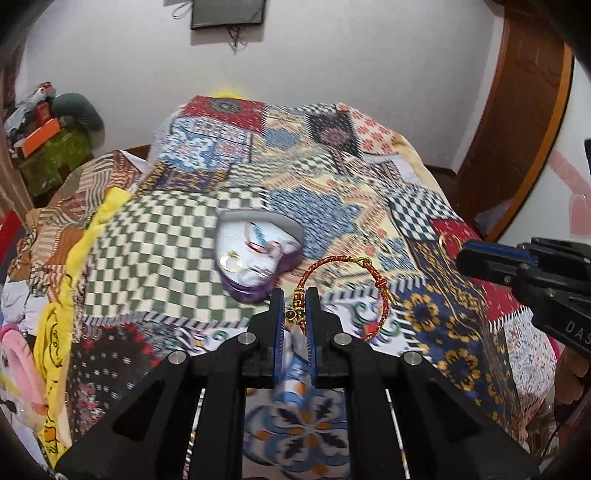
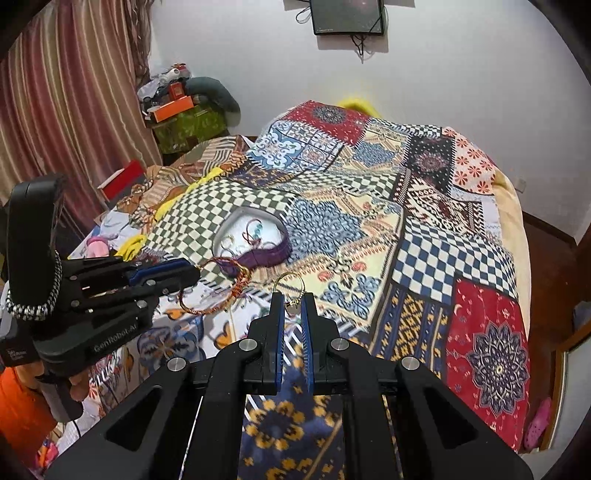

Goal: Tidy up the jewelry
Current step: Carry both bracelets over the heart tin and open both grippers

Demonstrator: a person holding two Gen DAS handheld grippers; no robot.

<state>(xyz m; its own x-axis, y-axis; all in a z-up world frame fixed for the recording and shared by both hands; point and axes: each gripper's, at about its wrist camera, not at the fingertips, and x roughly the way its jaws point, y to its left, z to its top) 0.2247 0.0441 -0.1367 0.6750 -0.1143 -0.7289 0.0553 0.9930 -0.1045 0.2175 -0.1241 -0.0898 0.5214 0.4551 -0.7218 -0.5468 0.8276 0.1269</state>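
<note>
My left gripper (image 1: 295,304) is shut on a red and gold braided bracelet (image 1: 347,266), held above the bedspread; the bracelet also shows in the right wrist view (image 2: 221,295). My right gripper (image 2: 293,304) is shut on a thin gold hoop earring (image 2: 289,282). A heart-shaped purple jewelry box (image 1: 255,254) lies open on the green checked patch, white inside, with rings and other pieces in it. It lies just beyond and left of my left gripper, and in the right wrist view (image 2: 251,240) beyond and left of my right gripper.
A patchwork bedspread (image 1: 332,192) covers the bed. Clutter and a green box (image 2: 188,125) stand at the far left by striped curtains (image 2: 74,110). A wooden door frame (image 1: 524,122) stands at right. A dark screen (image 2: 347,16) hangs on the white wall.
</note>
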